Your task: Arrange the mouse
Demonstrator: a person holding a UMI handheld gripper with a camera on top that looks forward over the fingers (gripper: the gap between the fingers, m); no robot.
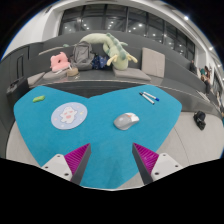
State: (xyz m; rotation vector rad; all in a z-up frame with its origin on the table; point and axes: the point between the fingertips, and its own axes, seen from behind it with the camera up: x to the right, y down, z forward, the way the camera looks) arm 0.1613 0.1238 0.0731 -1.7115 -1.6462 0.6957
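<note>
A smooth grey computer mouse (126, 121) rests on the teal worktop (100, 140), ahead of the gripper (110, 162), whose pink-padded fingers are spread apart, empty.

the tool (108, 165) is open, with nothing between its two pink pads (76, 160). it hangs over a blue bench (100, 140). a grey mouse (126, 121) sits ahead of the fingers, a bit to the right. a round light pad (69, 115) lies to the left of the mouse. farther back are a pink toy (60, 62) and a long soft green toy (108, 47).
</note>
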